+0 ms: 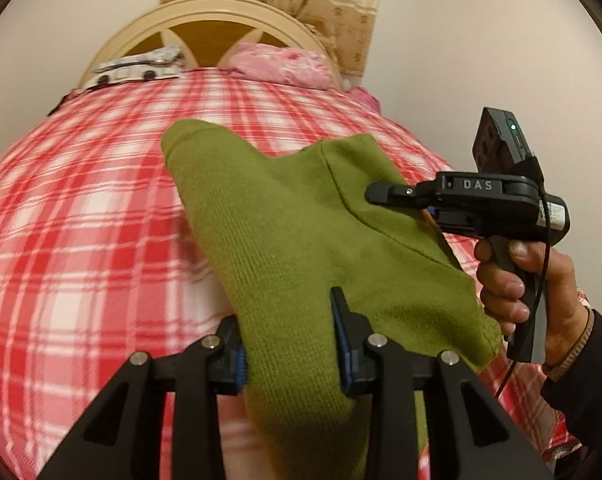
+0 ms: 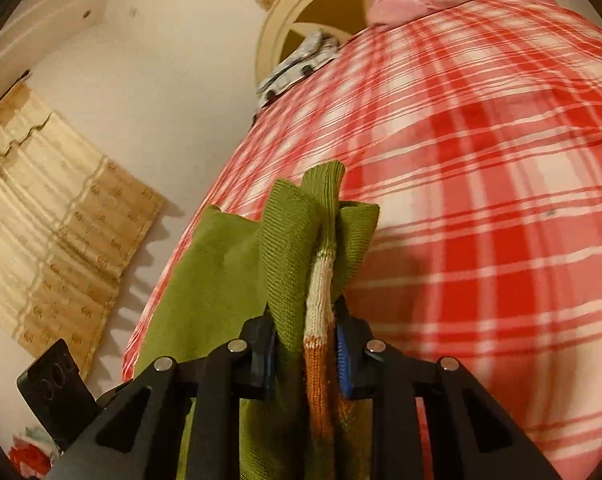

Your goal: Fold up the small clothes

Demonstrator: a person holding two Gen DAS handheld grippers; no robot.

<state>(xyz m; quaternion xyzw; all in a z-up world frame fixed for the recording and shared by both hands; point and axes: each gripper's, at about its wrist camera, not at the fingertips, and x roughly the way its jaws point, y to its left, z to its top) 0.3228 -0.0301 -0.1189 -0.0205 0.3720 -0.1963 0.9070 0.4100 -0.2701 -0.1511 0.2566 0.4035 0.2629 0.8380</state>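
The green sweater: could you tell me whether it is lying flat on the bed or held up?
Held up. The green sweater hangs bunched from the left gripper and right gripper, above the plaid bed.

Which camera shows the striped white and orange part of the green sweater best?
The right wrist view: the striped band runs up between the right gripper fingers. The left wrist view shows only plain green sweater, no stripes.
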